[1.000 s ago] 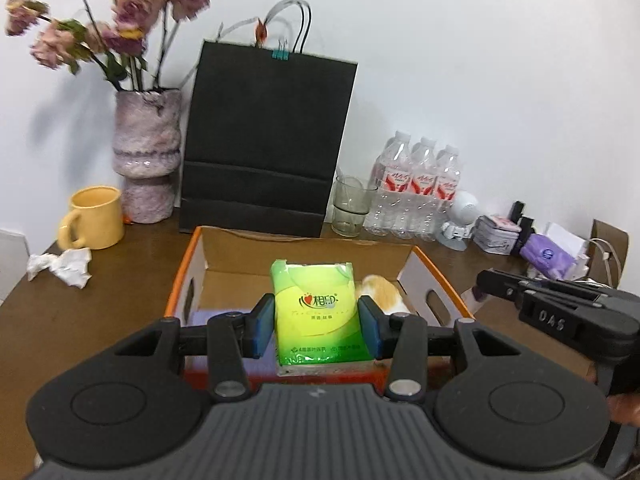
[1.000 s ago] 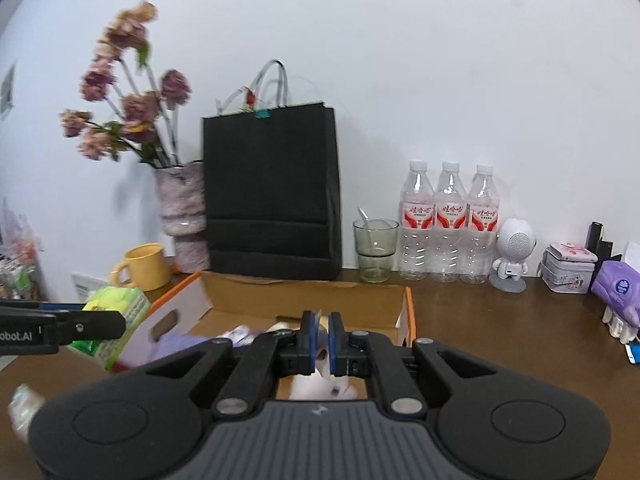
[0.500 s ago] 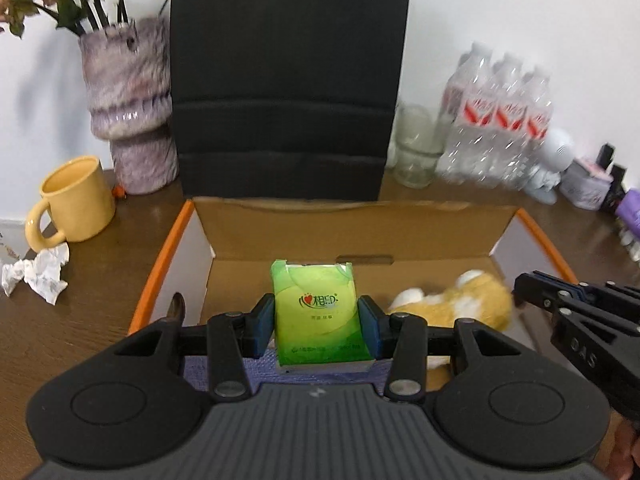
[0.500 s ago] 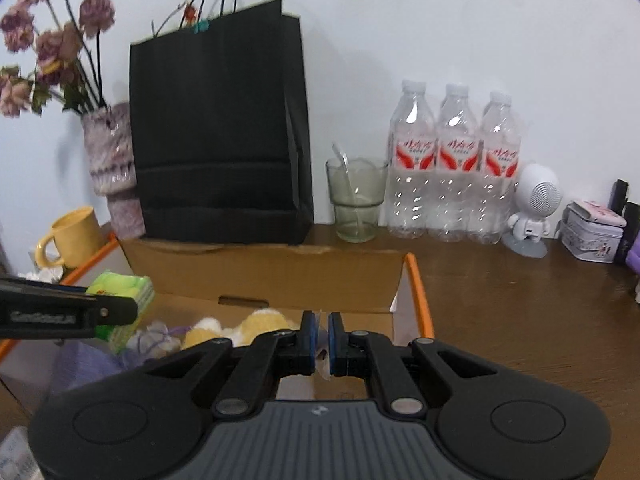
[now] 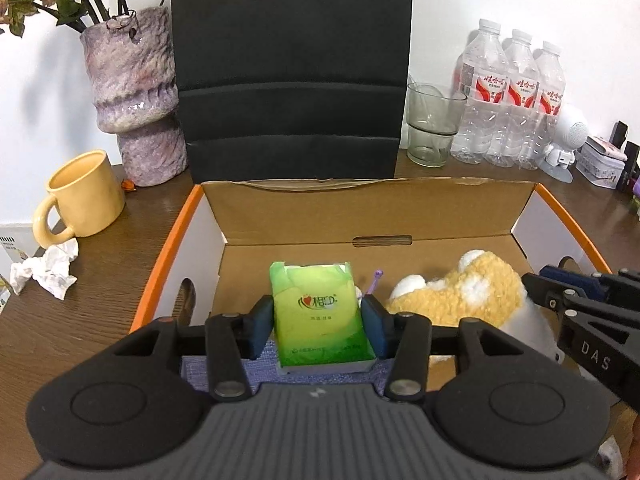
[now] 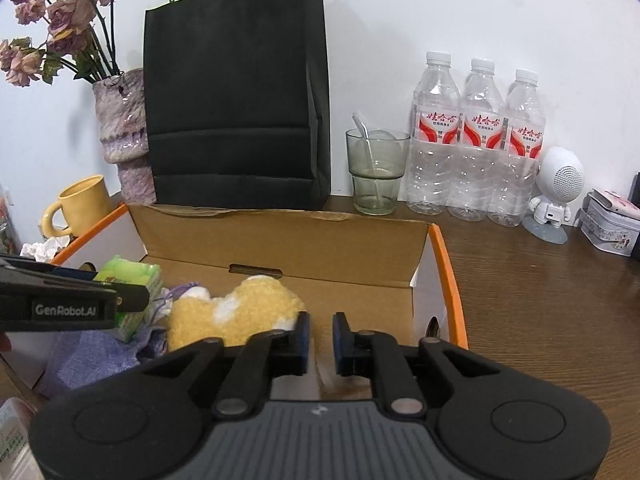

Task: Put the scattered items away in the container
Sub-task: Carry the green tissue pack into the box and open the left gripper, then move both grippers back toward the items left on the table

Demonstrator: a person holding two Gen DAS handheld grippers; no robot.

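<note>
While the green tissue pack stood upright on purple cloth inside the cardboard box, my left gripper, angled down, had just eased apart, pads flanking it. My right gripper, jaws just parted, hung empty beside the yellow plush toy.
</note>
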